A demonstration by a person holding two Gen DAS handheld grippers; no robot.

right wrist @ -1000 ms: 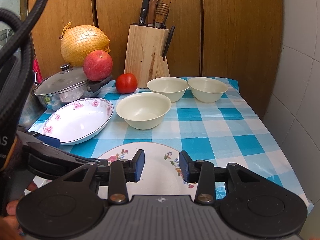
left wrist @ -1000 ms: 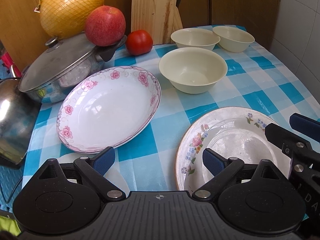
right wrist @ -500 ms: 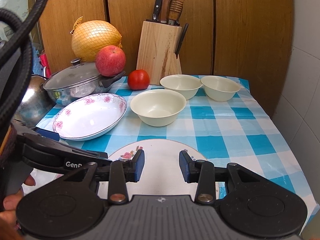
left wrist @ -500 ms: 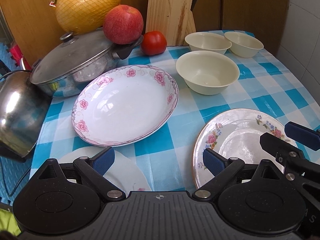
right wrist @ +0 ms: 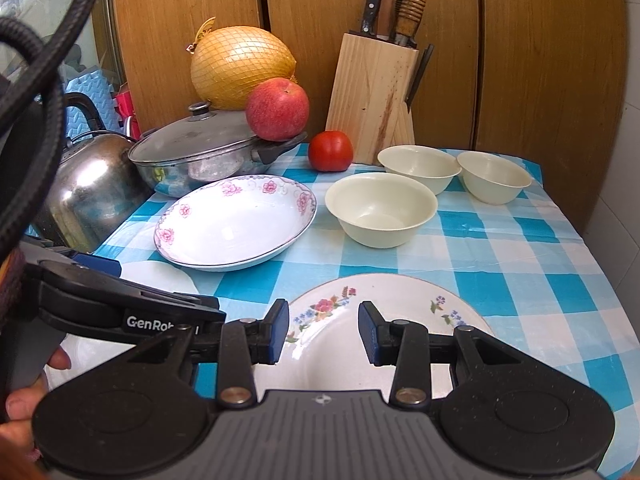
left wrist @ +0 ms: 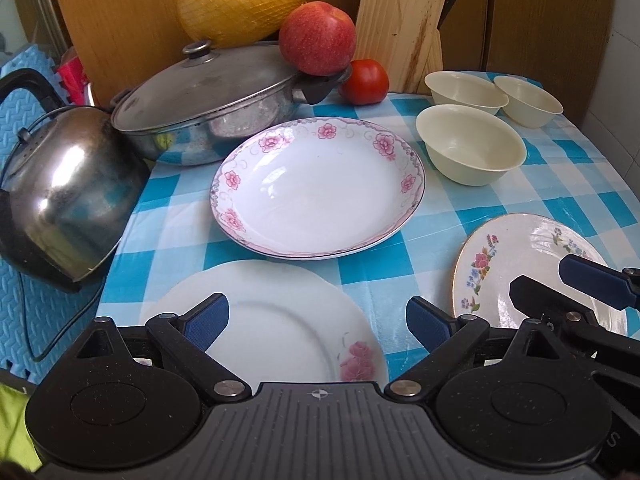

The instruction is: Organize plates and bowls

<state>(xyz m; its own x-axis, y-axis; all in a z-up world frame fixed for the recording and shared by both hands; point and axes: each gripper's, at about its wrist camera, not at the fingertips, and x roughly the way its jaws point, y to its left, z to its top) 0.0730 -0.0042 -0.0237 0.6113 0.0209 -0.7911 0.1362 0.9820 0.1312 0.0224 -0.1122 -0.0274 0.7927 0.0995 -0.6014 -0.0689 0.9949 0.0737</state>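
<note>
Blue pads of the left tool [left wrist: 316,320] are standing wide apart, hovering empty above a white plate [left wrist: 280,320] at the bench's near edge. The right tool [right wrist: 323,333] is gaping narrowly, holding nothing, over a flowered plate [right wrist: 400,296]. A pink-rimmed dish [left wrist: 316,186] is sitting beyond them, with three cream bowls [left wrist: 470,142] grouped at the far right.

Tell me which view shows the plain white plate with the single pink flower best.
The left wrist view. There the white plate lies nearly whole just past the left gripper, flower visible. The right wrist view shows only a sliver of it behind the left gripper's body.
</note>
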